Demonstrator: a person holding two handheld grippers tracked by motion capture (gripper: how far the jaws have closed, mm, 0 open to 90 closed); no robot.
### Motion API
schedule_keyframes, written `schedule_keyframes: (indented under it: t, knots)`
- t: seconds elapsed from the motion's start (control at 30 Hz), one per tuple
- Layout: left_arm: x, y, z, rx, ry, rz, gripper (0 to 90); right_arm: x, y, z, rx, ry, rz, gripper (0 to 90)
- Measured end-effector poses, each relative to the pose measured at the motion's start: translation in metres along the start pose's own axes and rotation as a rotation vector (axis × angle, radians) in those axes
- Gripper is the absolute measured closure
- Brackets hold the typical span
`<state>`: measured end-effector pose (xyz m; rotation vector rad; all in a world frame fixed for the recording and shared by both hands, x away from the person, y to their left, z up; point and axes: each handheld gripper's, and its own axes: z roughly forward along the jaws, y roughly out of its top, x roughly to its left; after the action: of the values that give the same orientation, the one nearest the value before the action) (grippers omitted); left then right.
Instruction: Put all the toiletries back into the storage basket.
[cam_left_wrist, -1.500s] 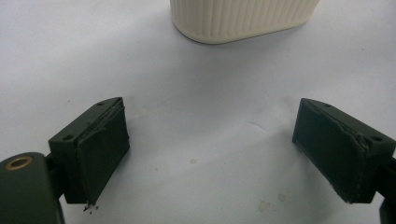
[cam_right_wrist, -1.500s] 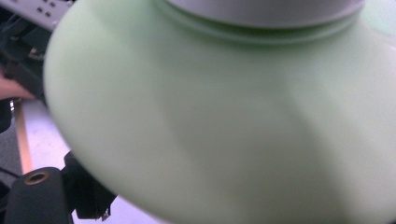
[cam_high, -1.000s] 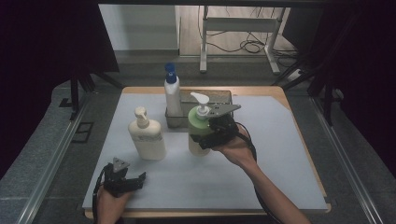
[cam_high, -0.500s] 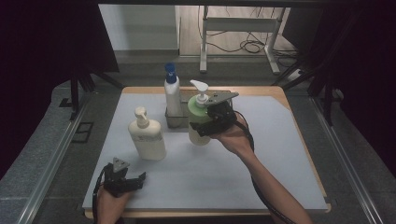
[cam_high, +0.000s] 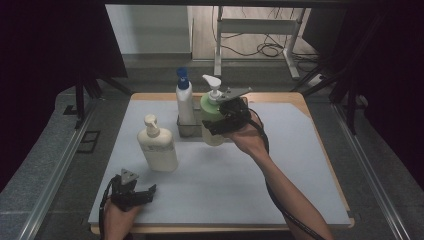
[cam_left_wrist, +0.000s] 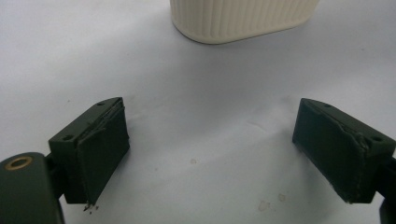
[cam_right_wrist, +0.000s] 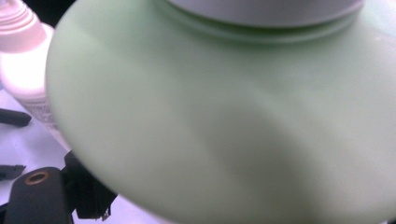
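Clamping wide on the green pump bottle (cam_high: 212, 116), the right gripper (cam_high: 220, 122) is held beside the far rack (cam_high: 186, 128), likely for slotting; left gripper (cam_high: 142, 192) is rested open, empty.

Person's 2 bare forearms, no sleeves. Each hand carries a black gripper, the left gripper (cam_high: 134, 194) and right gripper (cam_high: 226, 120), each topped by a grey 3-cornered plate and trailing a black cable. Blocky dark pads (cam_left_wrist: 100, 151); 1 brass-ringed screw hole.
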<state>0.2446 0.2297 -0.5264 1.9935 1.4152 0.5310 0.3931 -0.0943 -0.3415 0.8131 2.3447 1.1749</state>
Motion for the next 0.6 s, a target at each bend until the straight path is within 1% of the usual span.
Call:
schedule_keyframes:
  t: [0.3,0.6]
  knots:
    - [0.0,0.0,0.0,0.0,0.0,0.0,10.0,-0.008,0.01,0.006,0.001,-0.018,0.008,11.9]
    - [0.0,0.0,0.0,0.0,0.0,-0.001,10.0,-0.017,0.019,0.018,0.001,-0.039,0.018,11.9]
